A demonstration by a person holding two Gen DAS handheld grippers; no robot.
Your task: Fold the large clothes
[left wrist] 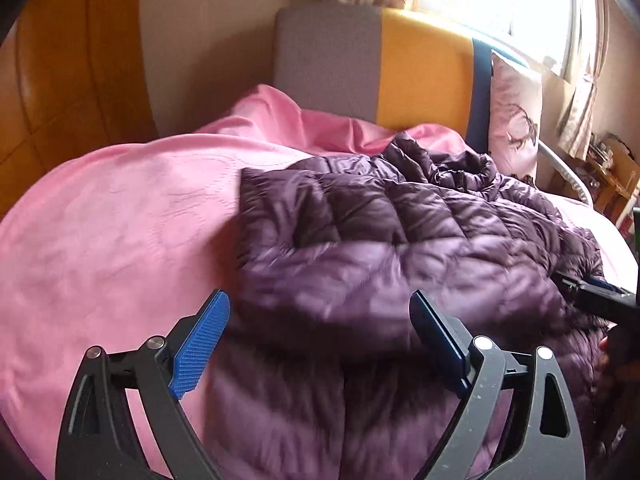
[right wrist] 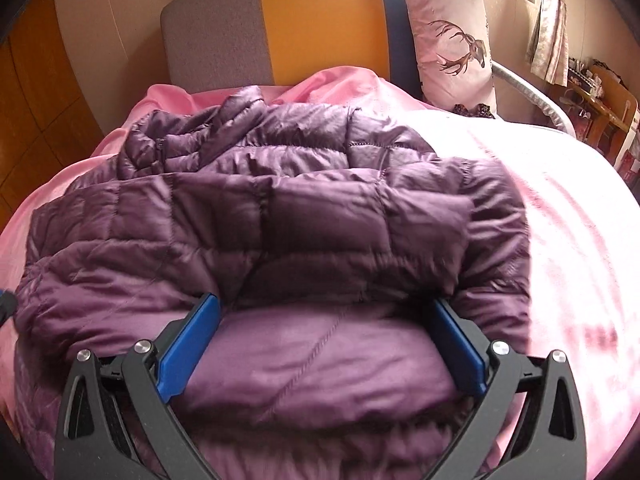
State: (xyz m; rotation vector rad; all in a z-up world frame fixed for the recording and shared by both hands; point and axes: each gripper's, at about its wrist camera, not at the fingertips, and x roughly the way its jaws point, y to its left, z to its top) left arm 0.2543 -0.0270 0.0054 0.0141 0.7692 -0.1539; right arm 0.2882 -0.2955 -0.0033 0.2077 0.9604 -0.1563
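A dark purple quilted down jacket (left wrist: 400, 248) lies on the pink bedspread (left wrist: 112, 240), its collar toward the headboard and a sleeve folded across the body. My left gripper (left wrist: 320, 320) is open just above the jacket's near left part, holding nothing. My right gripper (right wrist: 326, 328) is open, its blue pads either side of a bulge of the jacket (right wrist: 304, 220) near the hem, fabric between them. The right gripper's tip also shows in the left wrist view (left wrist: 600, 296) at the jacket's right edge.
A grey, yellow and blue headboard (right wrist: 320, 20) stands behind. A pink pillow with a deer print (right wrist: 452, 40) leans at the back right. A wooden wardrobe (left wrist: 60, 80) is at the left. A cluttered wooden shelf (right wrist: 600, 92) and a window with curtains are at the right.
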